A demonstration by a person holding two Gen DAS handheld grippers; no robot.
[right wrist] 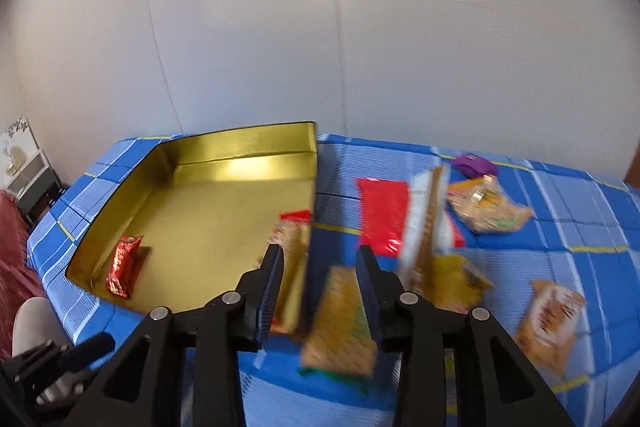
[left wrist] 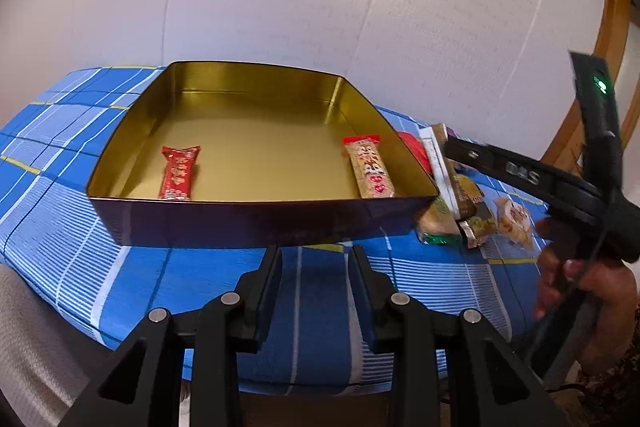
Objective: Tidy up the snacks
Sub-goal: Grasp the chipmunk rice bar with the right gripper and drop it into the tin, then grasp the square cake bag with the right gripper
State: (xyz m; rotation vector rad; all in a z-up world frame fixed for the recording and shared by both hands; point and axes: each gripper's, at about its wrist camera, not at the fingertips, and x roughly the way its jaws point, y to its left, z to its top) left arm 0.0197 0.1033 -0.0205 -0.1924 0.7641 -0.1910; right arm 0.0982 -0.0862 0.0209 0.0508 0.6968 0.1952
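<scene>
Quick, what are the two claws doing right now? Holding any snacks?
Left claw: open, holding nothing, hovering above the blue cloth.
Right claw: open, nothing gripped.

A shallow rectangular tin (left wrist: 256, 227), gold inside and dark outside, stands open on the blue checked cloth near its far edge. 2 snack bars lie flat inside: a red one (left wrist: 178, 173) near the tin's front left corner and a beige one with hearts (left wrist: 370, 167) along its right wall. Right of the tin, loose snack packets (right wrist: 486, 205) lie scattered: red, purple, yellow and orange.
</scene>
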